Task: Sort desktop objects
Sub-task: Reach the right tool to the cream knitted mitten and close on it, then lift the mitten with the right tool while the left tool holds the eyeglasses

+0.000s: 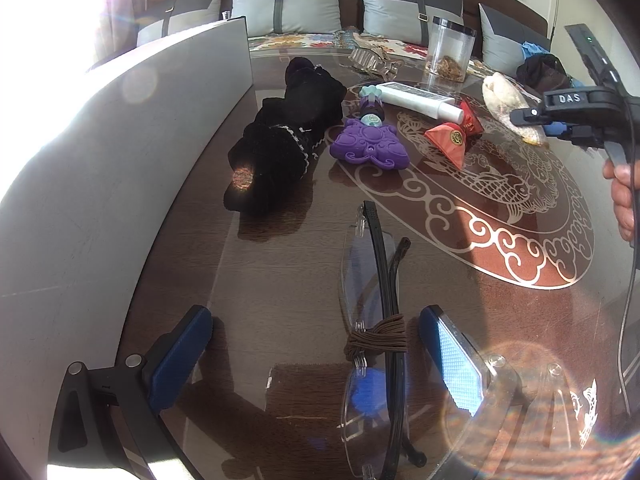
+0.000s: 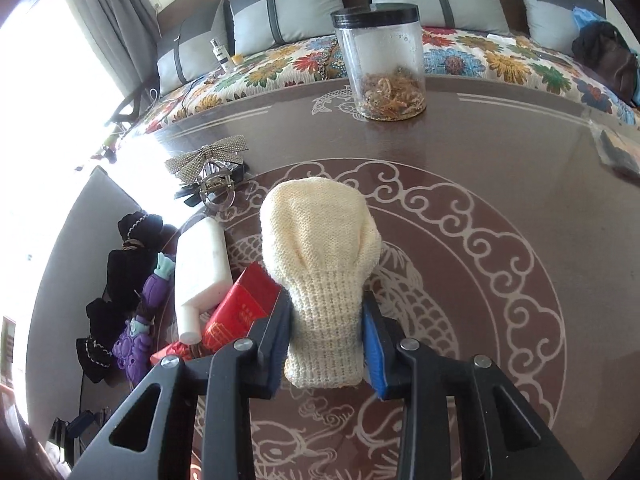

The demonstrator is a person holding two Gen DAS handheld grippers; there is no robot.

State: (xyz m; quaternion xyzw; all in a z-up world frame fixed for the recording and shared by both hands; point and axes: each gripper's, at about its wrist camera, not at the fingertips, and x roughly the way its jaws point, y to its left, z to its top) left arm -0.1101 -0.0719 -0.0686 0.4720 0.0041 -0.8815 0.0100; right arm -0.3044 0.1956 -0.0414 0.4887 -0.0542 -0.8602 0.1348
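My right gripper (image 2: 326, 312) is shut on a cream knitted mitten (image 2: 320, 248) and holds it above the patterned table; the mitten (image 1: 508, 104) and that gripper (image 1: 536, 120) show at the right of the left wrist view. My left gripper (image 1: 316, 340) is open low over folded rimless glasses (image 1: 376, 320) bound with a brown hair tie (image 1: 378, 338), which lie between its fingers. Farther off lie a black lace-trimmed cloth (image 1: 288, 136), a purple toy (image 1: 370, 142), a white tube (image 1: 416, 98) and a red packet (image 1: 456, 132).
A clear jar with a black lid (image 2: 380, 64) stands near the table's far edge. A rhinestone bow hair clip (image 2: 210, 168) lies at the left. A grey panel (image 1: 120, 160) runs along the table's left side. Behind is a sofa with grey cushions (image 2: 288, 12).
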